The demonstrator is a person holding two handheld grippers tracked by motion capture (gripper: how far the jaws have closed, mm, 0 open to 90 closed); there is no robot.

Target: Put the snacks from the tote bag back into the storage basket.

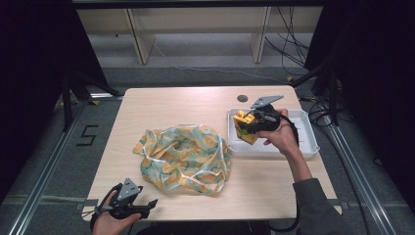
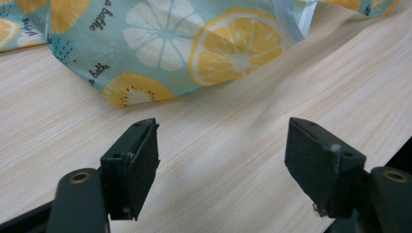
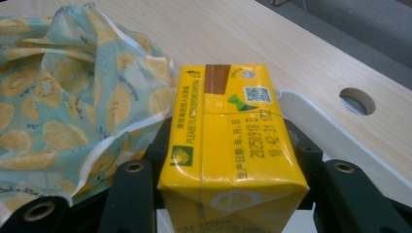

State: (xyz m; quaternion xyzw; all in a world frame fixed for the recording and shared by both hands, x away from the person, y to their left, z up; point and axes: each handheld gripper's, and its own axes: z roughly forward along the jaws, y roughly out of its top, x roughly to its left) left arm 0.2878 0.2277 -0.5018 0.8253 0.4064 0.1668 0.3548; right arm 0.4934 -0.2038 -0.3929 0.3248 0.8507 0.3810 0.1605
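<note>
A yellow drink carton (image 3: 228, 145) sits clamped between the black jaws of my right gripper (image 3: 228, 150). In the high view that gripper (image 1: 252, 125) holds the carton (image 1: 244, 128) over the left end of a white tray (image 1: 303, 147). A crumpled bag with a lemon print on pale blue (image 1: 183, 156) lies in the middle of the table, its mouth edged with clear handles. My left gripper (image 1: 147, 205) rests low at the front left edge of the table, jaws wide open and nothing between them; the bag's corner (image 2: 145, 53) lies just beyond its fingertips (image 2: 141, 160).
The light wood table (image 1: 166, 105) has a round cable hole (image 1: 242, 98) behind the tray. Dark frame posts stand at both sides, and cables run over the floor at the back right. A shelf unit stands behind the table.
</note>
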